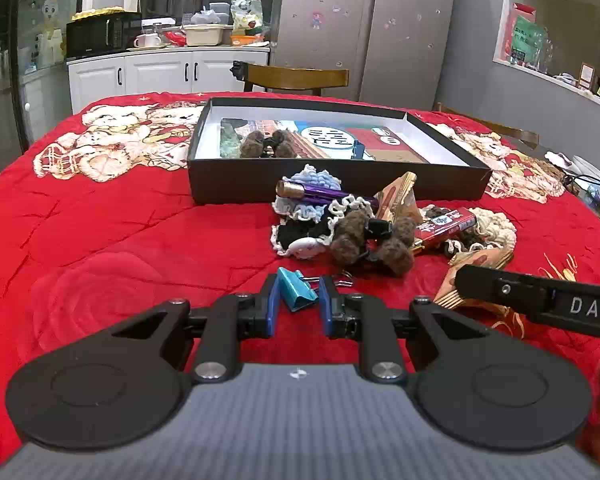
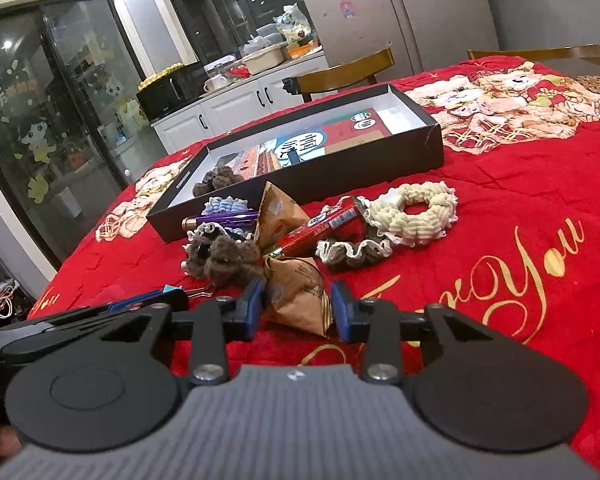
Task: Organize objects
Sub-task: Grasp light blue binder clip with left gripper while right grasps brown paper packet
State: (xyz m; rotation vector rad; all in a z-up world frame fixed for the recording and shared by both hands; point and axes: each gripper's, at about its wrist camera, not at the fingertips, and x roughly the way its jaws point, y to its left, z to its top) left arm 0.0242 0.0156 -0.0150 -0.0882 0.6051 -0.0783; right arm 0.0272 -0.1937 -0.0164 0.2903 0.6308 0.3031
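1 blue binder clip (image 1: 296, 289) sits between the left gripper (image 1: 298, 304) pads, jaws narrow w/ a slight gap each side; can't tell if they're actually pinching it. Right gripper (image 2: 298, 306) jaws stand wider, straddling 1 brown paper pyramid packet (image 2: 300, 300), not visibly squeezing it. A 2nd brown packet (image 2: 278, 220) stands at 12 o'clock from it in the pile.

Pile, counted: 1 purple tube w/ gold cap (image 1: 320, 194), 1 red wrapper bar (image 2: 324, 228), 1 brown pom-pom hair claw (image 1: 374, 240), 1 light-blue scrunchie (image 1: 316, 178), 1 black-and-white scrunchie (image 1: 300, 236), 1 cream scrunchie (image 2: 416, 212), 1 brown frilled scrunchie (image 2: 352, 254).

At 12 o'clock of the pile: 1 black box (image 1: 236, 184) on the red blanket (image 1: 100, 248), holding 1 more pom-pom claw (image 1: 266, 144) and printed cards.

Left view only: full clip between the pads. Right view only: cream scrunchie whole, clip just an edge at 9 o'clock, gold script on blanket.
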